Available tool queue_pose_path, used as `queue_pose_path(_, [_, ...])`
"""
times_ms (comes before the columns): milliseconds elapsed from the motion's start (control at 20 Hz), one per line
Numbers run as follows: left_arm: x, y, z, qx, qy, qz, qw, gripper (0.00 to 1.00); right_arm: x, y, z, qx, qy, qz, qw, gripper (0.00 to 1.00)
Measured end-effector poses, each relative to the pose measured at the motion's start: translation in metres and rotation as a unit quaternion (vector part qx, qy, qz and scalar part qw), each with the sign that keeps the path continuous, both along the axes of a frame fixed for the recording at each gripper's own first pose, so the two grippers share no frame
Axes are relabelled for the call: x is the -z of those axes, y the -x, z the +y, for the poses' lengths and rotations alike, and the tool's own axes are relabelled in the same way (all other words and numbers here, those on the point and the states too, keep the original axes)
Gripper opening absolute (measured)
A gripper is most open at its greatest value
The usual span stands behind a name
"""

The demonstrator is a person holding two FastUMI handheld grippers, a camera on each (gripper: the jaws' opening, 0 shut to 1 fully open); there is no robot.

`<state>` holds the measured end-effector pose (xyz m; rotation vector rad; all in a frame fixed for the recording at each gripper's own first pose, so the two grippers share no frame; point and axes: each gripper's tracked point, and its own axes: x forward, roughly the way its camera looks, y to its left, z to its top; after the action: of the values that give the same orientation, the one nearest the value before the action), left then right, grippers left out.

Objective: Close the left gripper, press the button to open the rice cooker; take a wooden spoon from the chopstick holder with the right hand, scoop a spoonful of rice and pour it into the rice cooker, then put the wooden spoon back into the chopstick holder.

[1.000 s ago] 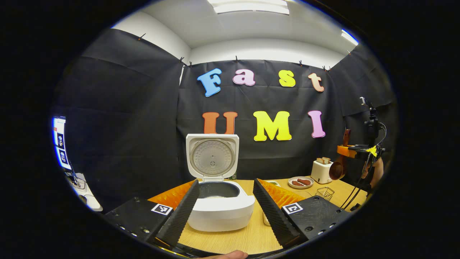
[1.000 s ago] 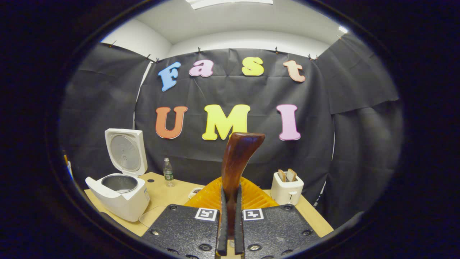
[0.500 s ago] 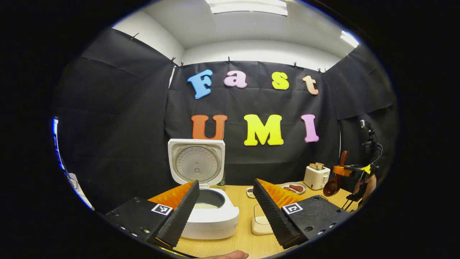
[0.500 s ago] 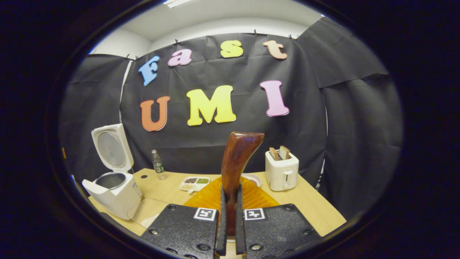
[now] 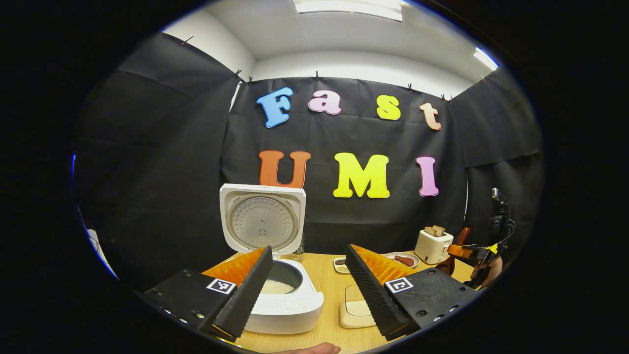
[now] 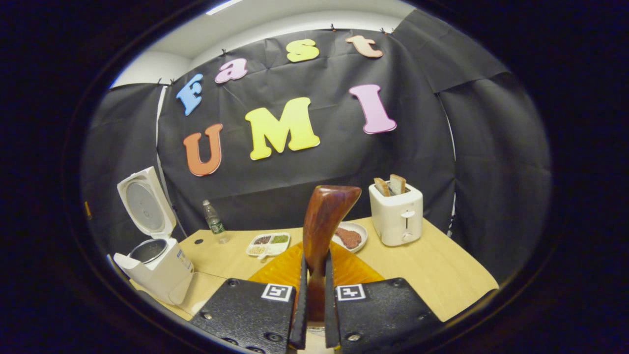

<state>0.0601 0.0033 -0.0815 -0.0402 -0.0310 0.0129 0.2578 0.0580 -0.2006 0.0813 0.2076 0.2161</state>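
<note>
Two grippers up: right gripper (image 6: 313, 314) nearest, fingers clamped on the wooden spoon (image 6: 324, 216) handle, which stands upright; left gripper (image 5: 307, 280) wide apart, holding nothing. Farther off, rice cooker (image 5: 282, 295) lid up, rice inside. Beyond it, toaster (image 6: 397, 216) and sausage plate (image 6: 350, 237). Chopstick holder not made out. Risk: the return looks blind, so the spoon bowl could catch the holder's rim and tip it.

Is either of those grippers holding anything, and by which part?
The right gripper grips the wooden spoon by its handle. The left gripper holds nothing.
</note>
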Motion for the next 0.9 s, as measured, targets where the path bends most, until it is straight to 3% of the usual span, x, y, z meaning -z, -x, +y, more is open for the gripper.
queue_pose_path(100, [0.003, -0.004, 0.005, -0.006, -0.001, 0.004, 1.0, 0.95, 0.002, -0.003, 0.0, -0.004, -0.009, -0.003, 1.0, 0.24])
queue_pose_path(150, [0.006, -0.005, 0.005, -0.006, 0.001, 0.008, 1.0, 0.95, -0.001, -0.007, 0.0, -0.009, -0.012, -0.007, 1.0, 0.4])
queue_pose_path(200, [0.009, -0.006, 0.003, -0.002, 0.005, 0.012, 1.0, 0.95, -0.005, -0.007, -0.004, 0.002, -0.004, -0.01, 1.0, 0.49])
queue_pose_path(300, [0.011, -0.008, 0.005, 0.001, 0.009, 0.016, 1.0, 0.94, -0.007, -0.009, -0.017, 0.024, 0.017, -0.02, 0.999, 0.55])
queue_pose_path(450, [0.012, -0.011, 0.018, -0.013, 0.003, 0.017, 1.0, 0.94, -0.022, -0.003, -0.026, 0.049, 0.042, -0.044, 0.997, 0.84])
queue_pose_path(500, [0.01, -0.013, 0.022, -0.017, 0.001, 0.015, 1.0, 0.94, -0.028, 0.002, -0.027, 0.054, 0.046, -0.051, 0.996, 0.89])
queue_pose_path(900, [-0.015, -0.029, 0.057, -0.044, -0.012, 0.001, 0.999, 0.94, -0.081, 0.083, -0.007, 0.042, 0.076, -0.106, 0.991, 0.95])
